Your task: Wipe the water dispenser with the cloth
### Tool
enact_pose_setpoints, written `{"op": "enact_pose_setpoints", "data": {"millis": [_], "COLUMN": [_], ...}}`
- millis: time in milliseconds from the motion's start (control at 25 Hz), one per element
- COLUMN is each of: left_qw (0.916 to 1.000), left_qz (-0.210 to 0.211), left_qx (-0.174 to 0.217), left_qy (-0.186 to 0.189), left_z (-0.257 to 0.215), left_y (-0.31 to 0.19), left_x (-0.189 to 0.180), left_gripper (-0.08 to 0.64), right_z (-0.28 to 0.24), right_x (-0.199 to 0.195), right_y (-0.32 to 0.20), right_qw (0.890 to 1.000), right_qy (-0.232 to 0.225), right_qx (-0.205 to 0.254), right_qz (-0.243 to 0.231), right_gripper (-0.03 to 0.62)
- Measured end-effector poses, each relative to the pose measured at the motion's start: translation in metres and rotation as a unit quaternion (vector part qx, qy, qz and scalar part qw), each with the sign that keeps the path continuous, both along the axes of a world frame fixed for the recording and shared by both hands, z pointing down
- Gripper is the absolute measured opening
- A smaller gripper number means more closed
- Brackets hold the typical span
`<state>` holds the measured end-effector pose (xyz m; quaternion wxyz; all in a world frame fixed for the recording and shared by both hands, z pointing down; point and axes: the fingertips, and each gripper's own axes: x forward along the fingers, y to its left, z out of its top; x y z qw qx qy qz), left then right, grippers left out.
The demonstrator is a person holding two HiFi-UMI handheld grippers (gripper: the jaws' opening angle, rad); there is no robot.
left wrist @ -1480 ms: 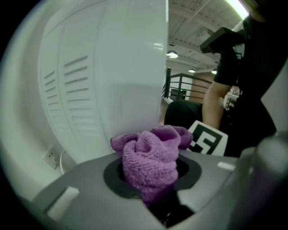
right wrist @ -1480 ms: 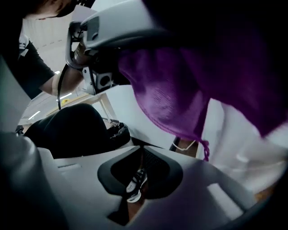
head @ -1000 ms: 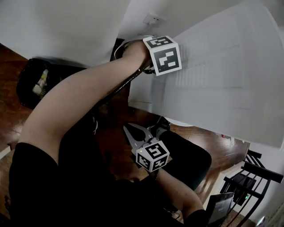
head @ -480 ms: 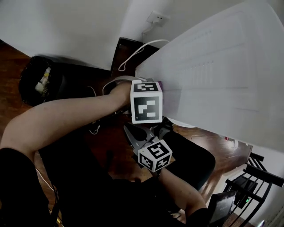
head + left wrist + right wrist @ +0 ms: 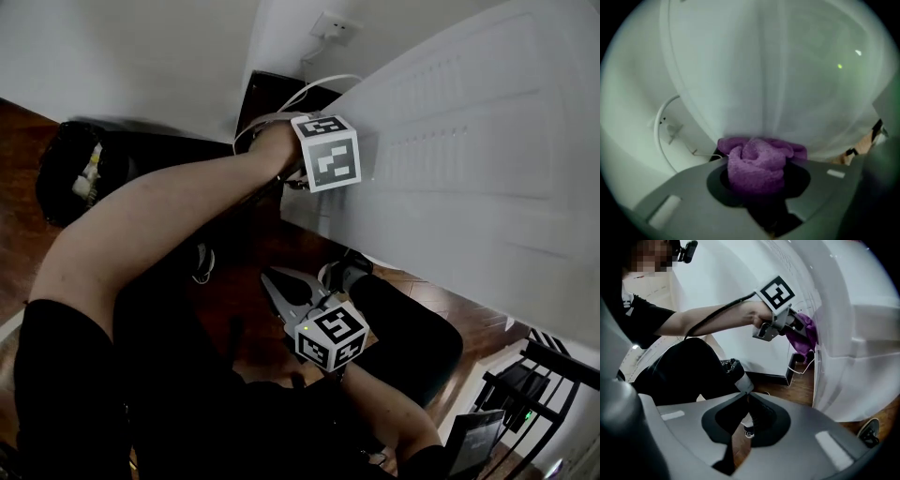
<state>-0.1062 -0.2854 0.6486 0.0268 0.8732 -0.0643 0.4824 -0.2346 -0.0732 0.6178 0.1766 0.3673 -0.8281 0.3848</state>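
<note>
The left tool (image 5: pixel 758 172) is clamped on a bunched purple cloth (image 5: pixel 757 157), pressed against the white side of the water dispenser (image 5: pixel 469 169). In the last second it has swept down that side and come back up near the wall socket (image 5: pixel 336 26), so I'd say the wiping is mid-stroke with plenty left to cover. The right tool (image 5: pixel 745 420) hangs closed and empty, and no brand or writing is readable, only square markers on the cubes.

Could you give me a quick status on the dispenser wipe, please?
Left gripper shut on purple cloth, pressed against white water dispenser. Right gripper shut, empty, held low. White cable close beside cloth.
</note>
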Motion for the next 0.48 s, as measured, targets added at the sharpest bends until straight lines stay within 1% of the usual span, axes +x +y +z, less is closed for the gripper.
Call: {"op": "enact_pose_setpoints", "data": {"millis": [80, 160, 200, 280, 320, 360, 440, 480], "left_qw": [0.9988, 0.9957, 0.9943, 0.9926, 0.9929, 0.9941, 0.9981, 0.9995], "left_qz": [-0.036, -0.075, -0.084, -0.085, -0.081, -0.076, -0.047, -0.022], "left_qx": [0.033, 0.054, 0.065, 0.085, 0.086, 0.078, 0.041, 0.022], "left_qy": [-0.007, -0.008, -0.011, -0.015, -0.012, -0.007, -0.003, -0.006], "left_z": [0.011, 0.017, 0.02, 0.026, 0.031, 0.037, 0.051, 0.059], "left_y": [-0.039, -0.07, -0.081, -0.09, -0.088, -0.08, -0.044, -0.018], "left_x": [0.002, 0.003, 0.003, 0.004, 0.004, 0.003, 0.001, -0.001], "left_gripper": [0.149, 0.149, 0.149, 0.147, 0.147, 0.147, 0.147, 0.147], "right_z": [-0.004, -0.005, -0.005, -0.003, -0.002, -0.001, -0.001, -0.002], "right_x": [0.0, -0.001, -0.001, -0.001, -0.001, 0.0, 0.002, 0.002], "right_y": [-0.002, 0.0, 0.001, 0.005, 0.006, 0.006, 0.004, 0.002], "right_qw": [1.0, 1.0, 0.999, 0.999, 0.999, 0.999, 0.999, 0.999], "right_qy": [-0.017, -0.027, -0.028, -0.03, -0.031, -0.033, -0.038, -0.04], "right_qx": [-0.006, -0.012, -0.013, -0.017, -0.019, -0.022, -0.026, -0.026], "right_qz": [0.008, 0.01, 0.008, 0.005, 0.005, 0.006, 0.013, 0.015], "right_gripper": [0.021, 0.021, 0.021, 0.021, 0.021, 0.021, 0.021, 0.021]}}
